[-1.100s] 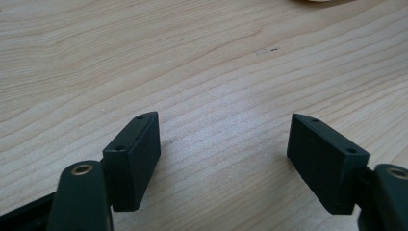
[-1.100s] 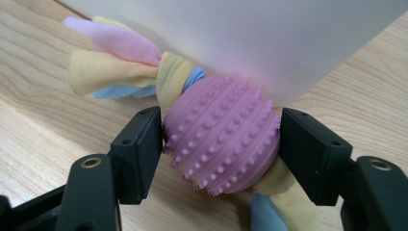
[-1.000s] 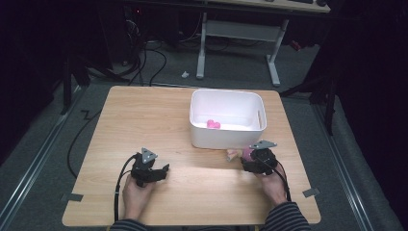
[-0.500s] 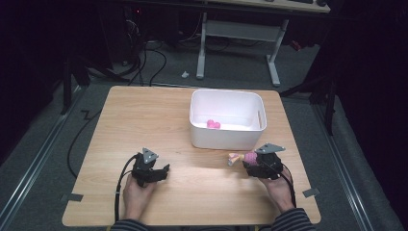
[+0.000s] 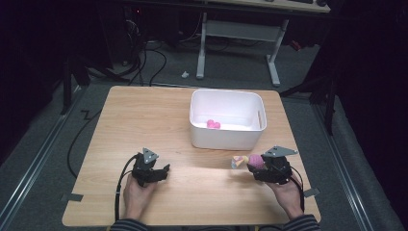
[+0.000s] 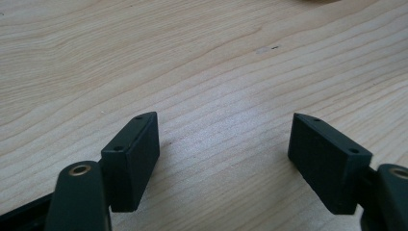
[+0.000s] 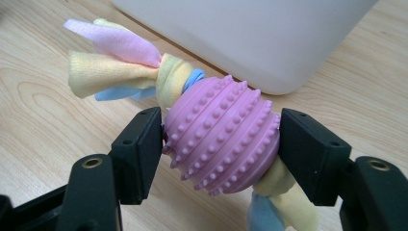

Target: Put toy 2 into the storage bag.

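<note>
A pink knobbly ball toy (image 7: 223, 139) with pastel cloth tassels at both ends sits between the jaws of my right gripper (image 7: 221, 144), which is shut on it. In the high view the toy (image 5: 254, 160) and the right gripper (image 5: 257, 166) are just in front of the white bin (image 5: 199, 134), near its right corner. A small pink object (image 5: 213, 124) lies inside the bin. My left gripper (image 5: 163, 169) rests low at the front left of the table; its jaws (image 6: 223, 159) stand open over bare wood.
The wooden table (image 5: 144, 120) carries the white bin at the back right. The bin's wall (image 7: 250, 33) rises close behind the held toy. Bits of tape (image 5: 72, 197) mark the table's front corners. Cables and desk legs lie on the floor beyond.
My right gripper has moved toward the front edge and slightly right, away from the bin wall, with the toy in it. The left gripper has stayed put.
</note>
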### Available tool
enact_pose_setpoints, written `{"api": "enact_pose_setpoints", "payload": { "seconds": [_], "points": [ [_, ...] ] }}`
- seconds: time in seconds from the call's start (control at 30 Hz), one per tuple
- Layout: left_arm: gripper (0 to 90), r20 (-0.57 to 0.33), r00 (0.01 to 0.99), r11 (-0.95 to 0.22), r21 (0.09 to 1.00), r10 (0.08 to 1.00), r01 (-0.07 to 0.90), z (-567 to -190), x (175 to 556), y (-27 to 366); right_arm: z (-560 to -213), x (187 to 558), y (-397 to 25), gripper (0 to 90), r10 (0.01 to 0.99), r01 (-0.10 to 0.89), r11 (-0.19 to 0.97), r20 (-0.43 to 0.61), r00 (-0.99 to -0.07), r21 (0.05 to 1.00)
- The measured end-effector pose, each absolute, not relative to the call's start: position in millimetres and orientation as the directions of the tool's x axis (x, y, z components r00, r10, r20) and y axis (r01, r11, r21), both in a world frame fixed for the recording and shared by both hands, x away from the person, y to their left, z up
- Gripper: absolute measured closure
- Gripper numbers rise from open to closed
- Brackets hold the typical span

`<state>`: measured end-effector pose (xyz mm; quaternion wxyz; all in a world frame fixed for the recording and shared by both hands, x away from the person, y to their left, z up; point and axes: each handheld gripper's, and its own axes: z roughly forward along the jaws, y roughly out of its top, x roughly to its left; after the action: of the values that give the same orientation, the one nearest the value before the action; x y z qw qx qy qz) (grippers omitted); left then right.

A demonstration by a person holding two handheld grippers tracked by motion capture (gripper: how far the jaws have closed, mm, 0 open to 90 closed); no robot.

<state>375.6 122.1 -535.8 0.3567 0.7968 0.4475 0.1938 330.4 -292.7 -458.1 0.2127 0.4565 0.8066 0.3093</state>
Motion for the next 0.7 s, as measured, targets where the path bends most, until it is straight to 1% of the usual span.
{"api": "enact_pose_setpoints", "payload": {
  "seconds": [0.23,0.33,0.57,0.7],
  "points": [
    [25.0,-0.011,0.532,-0.351,0.741,0.847,0.573,-535.9,375.7,121.7,-445.5,324.7,-297.0,33.9,0.869,0.593,0.386,-0.061,-0.491,0.707],
    [24.8,-0.011,0.537,-0.353,0.741,0.844,0.571,-535.9,375.6,121.5,-438.0,323.6,-298.9,34.0,0.861,0.581,0.389,-0.059,-0.505,0.715],
    [24.8,-0.013,0.537,-0.352,0.741,0.844,0.572,-535.9,375.7,121.7,-428.8,322.6,-300.6,34.0,0.852,0.588,0.393,-0.040,-0.522,0.707],
    [24.7,-0.013,0.537,-0.353,0.741,0.843,0.571,-535.9,375.7,121.6,-419.1,320.3,-300.9,34.0,0.844,0.573,0.409,-0.056,-0.533,0.710]
  ]
}}
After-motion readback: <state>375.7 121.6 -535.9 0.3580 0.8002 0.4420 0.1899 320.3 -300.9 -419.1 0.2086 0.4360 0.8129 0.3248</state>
